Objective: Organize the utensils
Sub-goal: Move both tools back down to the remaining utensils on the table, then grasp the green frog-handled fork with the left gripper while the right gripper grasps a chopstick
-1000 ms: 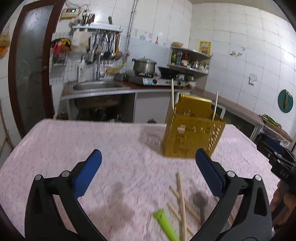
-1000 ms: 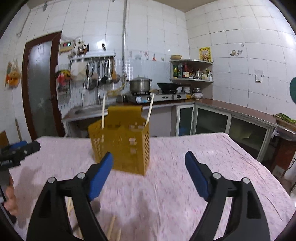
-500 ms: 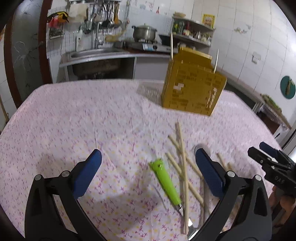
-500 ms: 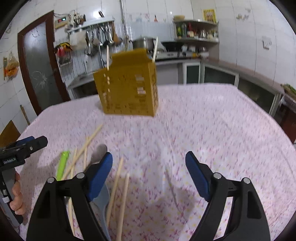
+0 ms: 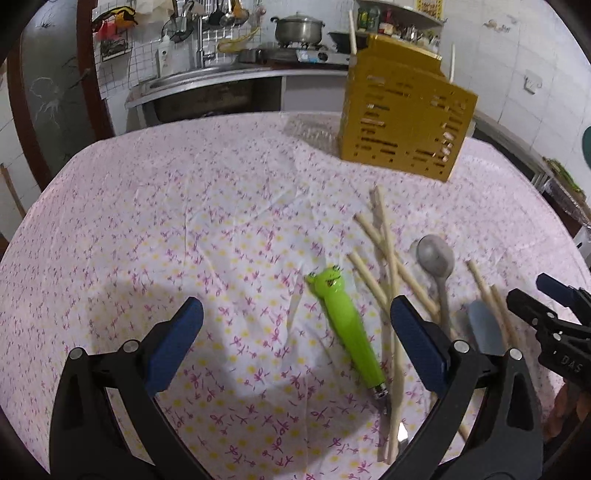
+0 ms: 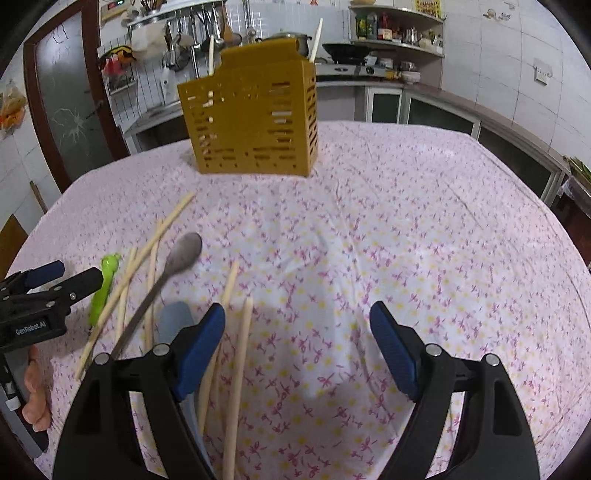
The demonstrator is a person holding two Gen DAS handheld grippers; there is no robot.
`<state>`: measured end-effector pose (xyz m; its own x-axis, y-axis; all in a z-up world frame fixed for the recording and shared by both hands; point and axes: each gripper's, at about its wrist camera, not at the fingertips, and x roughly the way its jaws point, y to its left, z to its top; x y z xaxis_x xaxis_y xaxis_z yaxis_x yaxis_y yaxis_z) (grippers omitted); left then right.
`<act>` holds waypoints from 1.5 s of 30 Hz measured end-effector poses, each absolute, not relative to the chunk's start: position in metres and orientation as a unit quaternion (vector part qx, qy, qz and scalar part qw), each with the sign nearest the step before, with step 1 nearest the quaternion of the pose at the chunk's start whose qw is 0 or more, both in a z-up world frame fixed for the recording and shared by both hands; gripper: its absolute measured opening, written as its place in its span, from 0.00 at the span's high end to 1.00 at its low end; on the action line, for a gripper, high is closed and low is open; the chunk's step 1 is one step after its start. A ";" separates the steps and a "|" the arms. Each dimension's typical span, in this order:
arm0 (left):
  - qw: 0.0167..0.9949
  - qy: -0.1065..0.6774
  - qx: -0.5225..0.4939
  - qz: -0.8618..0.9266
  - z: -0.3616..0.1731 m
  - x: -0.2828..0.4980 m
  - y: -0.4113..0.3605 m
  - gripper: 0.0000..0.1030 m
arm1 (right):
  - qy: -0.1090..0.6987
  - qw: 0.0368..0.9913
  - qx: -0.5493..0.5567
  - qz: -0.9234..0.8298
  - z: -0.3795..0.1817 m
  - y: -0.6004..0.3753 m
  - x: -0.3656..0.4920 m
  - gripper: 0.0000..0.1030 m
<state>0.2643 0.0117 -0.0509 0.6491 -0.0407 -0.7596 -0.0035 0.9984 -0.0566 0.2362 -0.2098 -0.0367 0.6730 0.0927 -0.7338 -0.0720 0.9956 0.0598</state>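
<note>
A yellow slotted utensil holder (image 5: pixel 404 118) stands upright at the far side of the table, also in the right wrist view (image 6: pixel 255 122), with two chopsticks in it. Several wooden chopsticks (image 5: pixel 388 258) lie loose on the cloth, beside a green frog-handled utensil (image 5: pixel 343 317), a grey spoon (image 5: pixel 436 258) and a grey-blue spatula (image 5: pixel 484 328). My left gripper (image 5: pixel 295 343) is open and empty just above the green utensil. My right gripper (image 6: pixel 299 350) is open and empty; chopsticks (image 6: pixel 240 354) lie by its left finger.
The table carries a pink flowered cloth (image 6: pixel 406 240). Behind it are a sink counter (image 5: pixel 207 81), a stove with a pot (image 5: pixel 299 29) and wall shelves (image 6: pixel 395 33). A dark door (image 6: pixel 66 96) is at the far left.
Both grippers have tilted down and come closer to the table. The loose utensils now fill the lower views and the holder sits higher in both.
</note>
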 end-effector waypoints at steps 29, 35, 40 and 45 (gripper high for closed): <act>0.891 0.452 -0.030 -0.023 -0.054 0.277 0.009 0.52 | 0.417 0.905 -0.029 0.080 -0.041 -0.189 0.232 0.83; 0.891 0.454 0.005 -0.022 -0.057 0.281 -0.003 0.52 | 0.421 0.901 -0.061 0.083 -0.044 -0.177 0.231 0.85; 0.889 0.456 0.005 -0.027 -0.058 0.289 -0.004 0.52 | 0.435 0.894 -0.070 0.084 -0.044 -0.174 0.237 0.86; 0.889 0.456 0.019 -0.034 -0.058 0.294 -0.008 0.60 | 0.471 0.876 -0.031 0.102 -0.041 -0.184 0.252 0.88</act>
